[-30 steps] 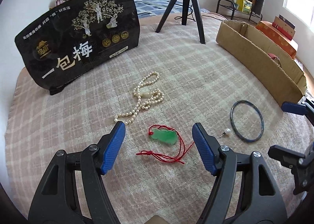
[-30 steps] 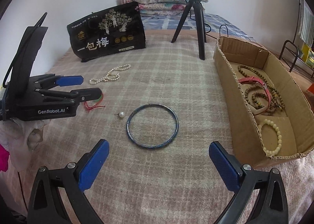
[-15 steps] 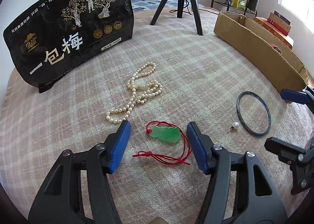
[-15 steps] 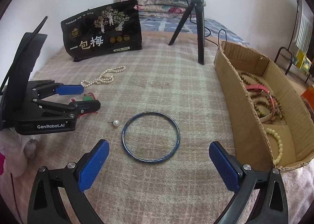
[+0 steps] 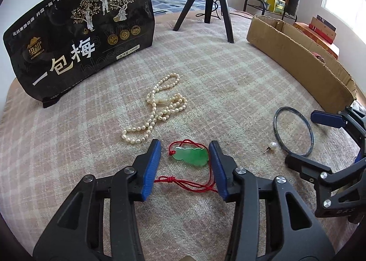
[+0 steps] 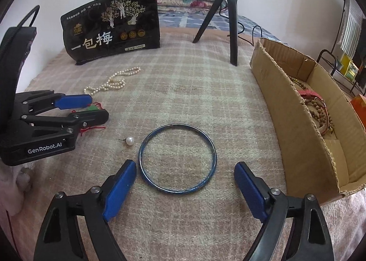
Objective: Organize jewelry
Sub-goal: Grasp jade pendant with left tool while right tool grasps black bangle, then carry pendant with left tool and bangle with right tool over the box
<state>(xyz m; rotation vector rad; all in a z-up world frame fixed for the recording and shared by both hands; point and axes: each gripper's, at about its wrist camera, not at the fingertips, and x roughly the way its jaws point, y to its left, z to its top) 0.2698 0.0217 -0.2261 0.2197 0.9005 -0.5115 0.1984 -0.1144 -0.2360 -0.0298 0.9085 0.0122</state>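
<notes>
We had the left gripper (image 5: 184, 160) down over the green jade pendant (image 5: 191, 156), its jaws closing with the pendant between the blue pads but not yet pressed. The pendant's red cord (image 5: 187, 182) trailed back from the pendant toward us, under the right-hand pad. Just beyond the pendant lay the pearl necklace (image 5: 160, 107) in a loose heap on the plaid blanket (image 5: 228, 78). To the right of the pendant sat the pearl stud earring (image 6: 129, 141), and right of that the dark blue bangle (image 6: 177, 158). Our right gripper (image 6: 185, 183) straddled the bangle's near rim, jaws wide but closing, pads clear of it. Farther right of the pendant stood the cardboard box (image 6: 297, 123) holding wooden bead strands (image 6: 320, 117).
</notes>
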